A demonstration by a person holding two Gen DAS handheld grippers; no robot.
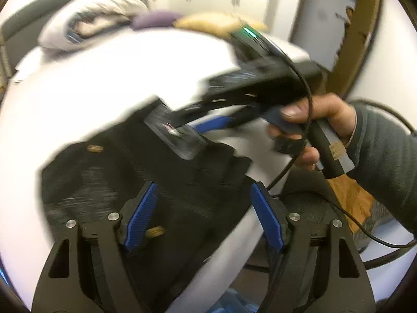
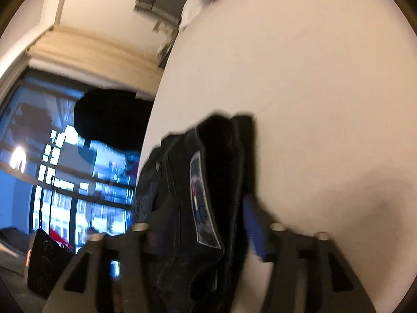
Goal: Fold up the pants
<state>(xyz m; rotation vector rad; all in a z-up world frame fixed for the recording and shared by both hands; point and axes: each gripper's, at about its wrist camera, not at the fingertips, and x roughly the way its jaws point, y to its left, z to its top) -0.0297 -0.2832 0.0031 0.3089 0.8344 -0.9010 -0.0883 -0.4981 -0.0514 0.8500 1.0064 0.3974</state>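
The black pants (image 1: 146,177) lie in a folded bundle at the near edge of the white table (image 1: 91,83). My left gripper (image 1: 203,211) is open, its blue pads spread over the bundle. In the left wrist view my right gripper (image 1: 206,122) reaches in from the right, held by a hand (image 1: 320,125), tips at the pants' label end. In the right wrist view the pants (image 2: 206,195) with a label patch (image 2: 202,198) sit between the spread fingers of my right gripper (image 2: 206,234). Only its right blue pad (image 2: 254,229) shows; the grip is hidden by cloth and blur.
A pile of pale clothes (image 1: 91,23), a purple item (image 1: 153,20) and a tan item (image 1: 213,23) lie at the table's far side. A black cable (image 1: 307,104) hangs by the right hand. A window (image 2: 65,169) and a dark chair back (image 2: 109,120) are left of the table.
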